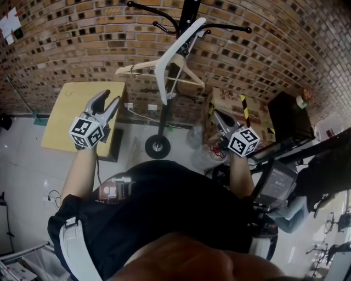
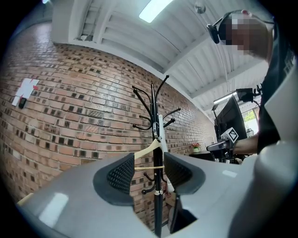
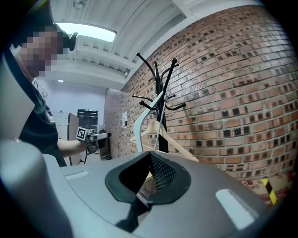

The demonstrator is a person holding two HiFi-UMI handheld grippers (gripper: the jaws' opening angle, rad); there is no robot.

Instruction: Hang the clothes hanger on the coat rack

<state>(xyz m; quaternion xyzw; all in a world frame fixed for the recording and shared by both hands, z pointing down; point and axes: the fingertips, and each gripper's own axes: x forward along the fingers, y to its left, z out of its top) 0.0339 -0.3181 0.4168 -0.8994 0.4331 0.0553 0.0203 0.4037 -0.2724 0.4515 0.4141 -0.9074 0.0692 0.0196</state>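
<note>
A black coat rack [image 1: 185,16] stands against the brick wall, straight ahead of me. A white hanger [image 1: 167,60] and a wooden hanger [image 1: 191,74] hang from its hooks, both free of my grippers. My left gripper [image 1: 109,97] is held left of the rack, open and empty. Its own view shows the rack's pole [image 2: 152,116] and the wooden hanger [image 2: 145,151] through the gap of the left gripper [image 2: 148,169]. My right gripper [image 1: 218,115] hovers right of the rack, shut on nothing. The right gripper [image 3: 150,158] looks at the rack [image 3: 163,93] and the white hanger [image 3: 138,126].
A small wooden table [image 1: 68,118] stands at the left by the wall. A cardboard box [image 1: 238,107] and a black cabinet [image 1: 288,112] sit at the right. The rack's round base [image 1: 157,147] rests on the tiled floor, near my body.
</note>
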